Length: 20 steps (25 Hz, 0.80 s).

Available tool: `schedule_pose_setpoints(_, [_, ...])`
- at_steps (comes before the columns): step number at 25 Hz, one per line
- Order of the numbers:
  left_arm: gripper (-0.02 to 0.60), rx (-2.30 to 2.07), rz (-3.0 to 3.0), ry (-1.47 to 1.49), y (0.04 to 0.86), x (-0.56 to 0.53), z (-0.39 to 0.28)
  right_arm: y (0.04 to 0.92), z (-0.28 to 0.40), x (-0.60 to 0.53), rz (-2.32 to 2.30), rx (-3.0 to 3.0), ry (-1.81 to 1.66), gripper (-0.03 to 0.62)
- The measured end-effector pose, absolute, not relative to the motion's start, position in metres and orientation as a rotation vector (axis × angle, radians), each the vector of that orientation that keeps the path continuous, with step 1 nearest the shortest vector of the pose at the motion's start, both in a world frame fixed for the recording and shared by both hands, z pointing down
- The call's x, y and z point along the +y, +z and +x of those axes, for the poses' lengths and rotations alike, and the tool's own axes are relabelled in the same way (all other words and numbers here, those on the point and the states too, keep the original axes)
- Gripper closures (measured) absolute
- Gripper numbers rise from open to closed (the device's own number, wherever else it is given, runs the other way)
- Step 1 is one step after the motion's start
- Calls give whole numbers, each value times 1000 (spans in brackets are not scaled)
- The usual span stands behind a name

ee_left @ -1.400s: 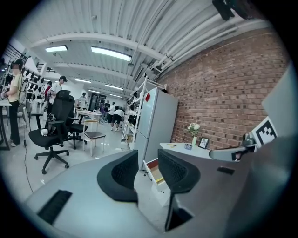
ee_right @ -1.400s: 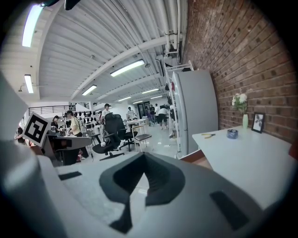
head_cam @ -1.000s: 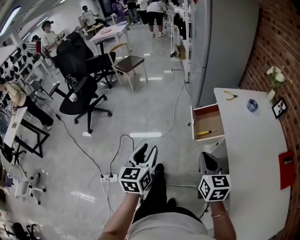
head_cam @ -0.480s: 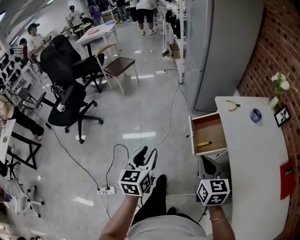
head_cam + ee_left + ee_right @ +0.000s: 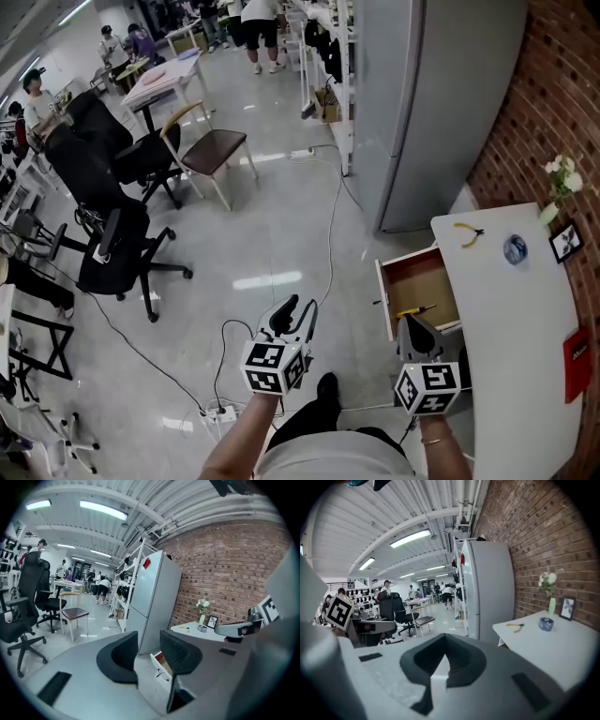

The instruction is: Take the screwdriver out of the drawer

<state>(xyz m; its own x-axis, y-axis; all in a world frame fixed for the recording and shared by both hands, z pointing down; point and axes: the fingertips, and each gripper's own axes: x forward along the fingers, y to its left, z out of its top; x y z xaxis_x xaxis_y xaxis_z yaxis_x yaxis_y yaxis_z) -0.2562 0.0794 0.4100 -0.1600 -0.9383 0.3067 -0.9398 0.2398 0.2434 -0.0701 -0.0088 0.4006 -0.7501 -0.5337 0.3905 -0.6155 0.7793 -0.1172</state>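
Note:
A wooden drawer [image 5: 424, 279] stands pulled out from the white table [image 5: 511, 347]; it also shows in the left gripper view as a drawer [image 5: 160, 661] beyond the jaws. A yellow-handled screwdriver [image 5: 413, 309] lies near the drawer's near end. My right gripper [image 5: 418, 333] hovers just in front of that end, shut and holding nothing; it is the right gripper [image 5: 445, 639] in its own view. My left gripper [image 5: 292, 317] hangs over the floor to the drawer's left, the left gripper [image 5: 149, 645] open and empty.
On the table lie yellow pliers [image 5: 469, 234], a blue tape roll [image 5: 515, 248], a photo frame [image 5: 565, 241], flowers [image 5: 561, 176] and a red booklet [image 5: 575, 352]. A grey fridge [image 5: 422, 103] stands behind the drawer. Cables [image 5: 328, 234] and office chairs [image 5: 108, 239] occupy the floor.
The head view has shifted forward: the drawer and table now sit lower in the view and nearer my right gripper. Both grippers keep their states.

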Motion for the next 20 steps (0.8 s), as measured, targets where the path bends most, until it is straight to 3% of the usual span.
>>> schedule_pose_setpoints(7, [442,-1991,1857,91,424,20,-263,411,-64,-36,1062,-2561,373,592])
schedule_pose_setpoints(20, [439,-1651,2074,265,466,-76,-167,429,31,-72,1414,-2382,478,592])
